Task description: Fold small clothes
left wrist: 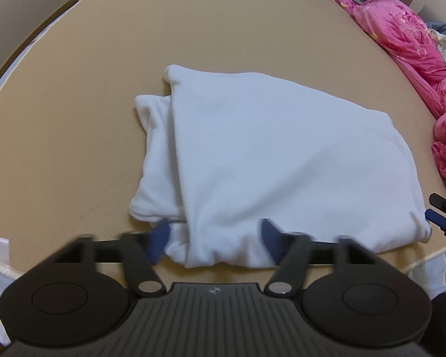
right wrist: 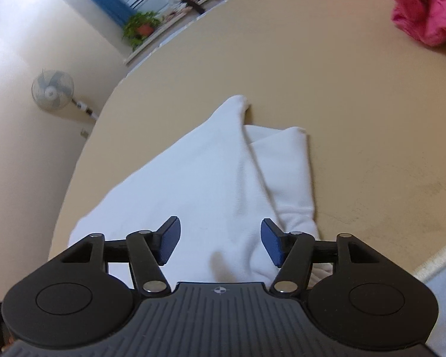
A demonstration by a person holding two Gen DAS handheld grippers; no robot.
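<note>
White garment (left wrist: 282, 154) lies folded on the tan counter (left wrist: 74, 119), one part tucked under at its side. Left claw (left wrist: 214, 242) is open at its near edge, not gripping. Right claw (right wrist: 220, 241) is open above the cloth. Pink bedding (left wrist: 407, 38) lies beyond.

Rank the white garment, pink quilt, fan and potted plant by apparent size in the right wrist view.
1. white garment, largest, though nearest the camera.
2. pink quilt, cropped by the frame.
3. fan and potted plant: similar, too close to rank.
</note>
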